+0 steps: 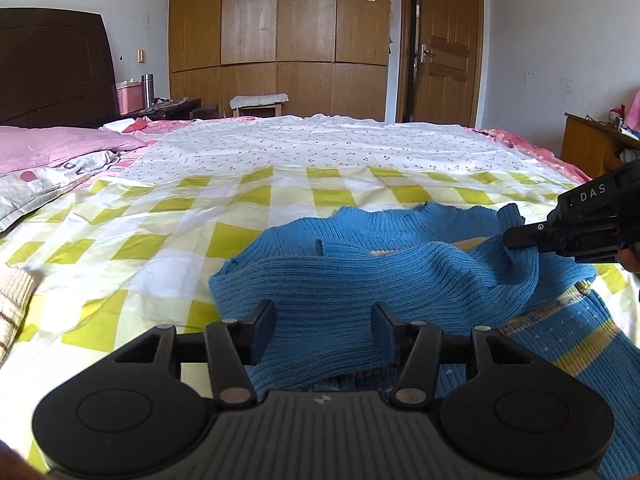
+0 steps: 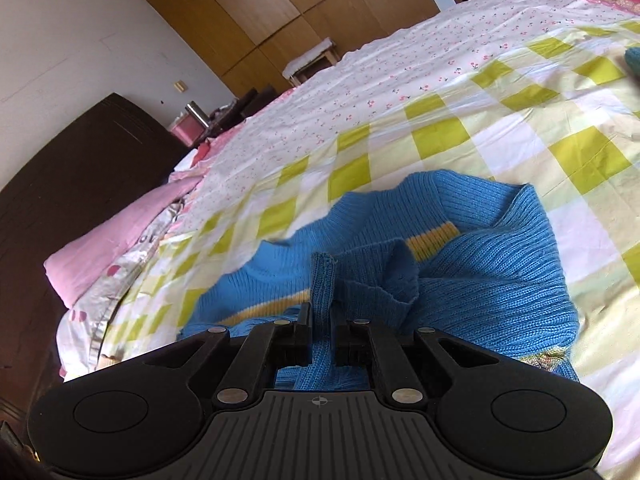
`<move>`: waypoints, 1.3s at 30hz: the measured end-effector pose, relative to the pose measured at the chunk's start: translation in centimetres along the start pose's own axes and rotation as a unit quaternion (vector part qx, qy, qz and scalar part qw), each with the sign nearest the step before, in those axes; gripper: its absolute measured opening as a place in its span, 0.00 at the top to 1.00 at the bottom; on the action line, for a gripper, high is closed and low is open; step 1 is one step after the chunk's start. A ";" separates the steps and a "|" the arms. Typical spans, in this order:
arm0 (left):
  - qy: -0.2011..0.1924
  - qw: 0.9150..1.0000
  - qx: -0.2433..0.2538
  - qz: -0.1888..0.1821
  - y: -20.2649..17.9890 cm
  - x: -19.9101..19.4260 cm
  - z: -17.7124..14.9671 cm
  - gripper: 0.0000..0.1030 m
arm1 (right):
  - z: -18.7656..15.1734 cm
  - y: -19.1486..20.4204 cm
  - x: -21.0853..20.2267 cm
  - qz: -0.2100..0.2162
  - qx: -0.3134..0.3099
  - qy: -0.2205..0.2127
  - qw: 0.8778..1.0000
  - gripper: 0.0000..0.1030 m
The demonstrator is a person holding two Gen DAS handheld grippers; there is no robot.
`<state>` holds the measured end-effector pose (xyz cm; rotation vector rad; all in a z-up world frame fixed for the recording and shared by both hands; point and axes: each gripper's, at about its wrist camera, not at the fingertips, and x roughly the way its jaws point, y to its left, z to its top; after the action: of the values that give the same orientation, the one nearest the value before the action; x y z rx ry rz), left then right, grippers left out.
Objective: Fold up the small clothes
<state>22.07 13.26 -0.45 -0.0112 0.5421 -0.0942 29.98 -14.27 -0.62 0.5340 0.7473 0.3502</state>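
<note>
the blue sweater (image 1: 360, 276) lies rumpled on the bed (image 1: 168, 216), on the yellow-checked sheet (image 2: 500, 120), and the fold looks to be partway at best. one ribbed sleeve or side panel is draped across the body, hiding most of the yellow stripes; the neckline sits on the sweater's far side, toward the wardrobe (image 1: 280, 20). nothing is squared up yet, so i judge that the second side, the crosswise fold and the smoothing are all left.

the left tongs (image 1: 324, 328) stand moderately wide over the sweater's near edge, knit lying between the fingers but not pinched. the right tongs (image 2: 322, 340) are nearly closed, clamped on a strip of the blue knit, which rises in a ridge from the sweater's right side; in the left wrist view they (image 1: 520, 238) show as a dark body biting that lifted fold.

beyond the sweater the checked sheet gives way to a white flowered one (image 1: 320, 144). left of the sweater are pink pillows (image 1: 60, 144) and a dark headboard (image 1: 52, 68). past the bed's far edge stand the wooden wardrobe, a small stool (image 1: 258, 104) and a door (image 1: 444, 40); a wooden cabinet (image 1: 592, 144) sits to the sweater's right.
</note>
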 end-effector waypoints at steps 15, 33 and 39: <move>-0.080 0.996 -0.020 -0.024 -0.8 -3.2 2.4 0.40 | 4.6 11.5 -1.1 0.120 -0.081 -0.023 0.989 0.92; -0.122 0.992 -0.027 -0.004 -1.4 -1.8 6.3 0.40 | 2.6 16.3 -1.3 0.180 -0.142 0.027 0.973 0.91; -0.123 0.991 -0.052 0.003 -0.4 -1.9 6.8 0.81 | 1.8 17.5 -1.2 0.191 -0.161 0.046 0.967 0.92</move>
<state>23.96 12.93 6.40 -0.1216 0.2998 -0.0575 28.49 -1.23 11.12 0.3520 0.6571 0.8457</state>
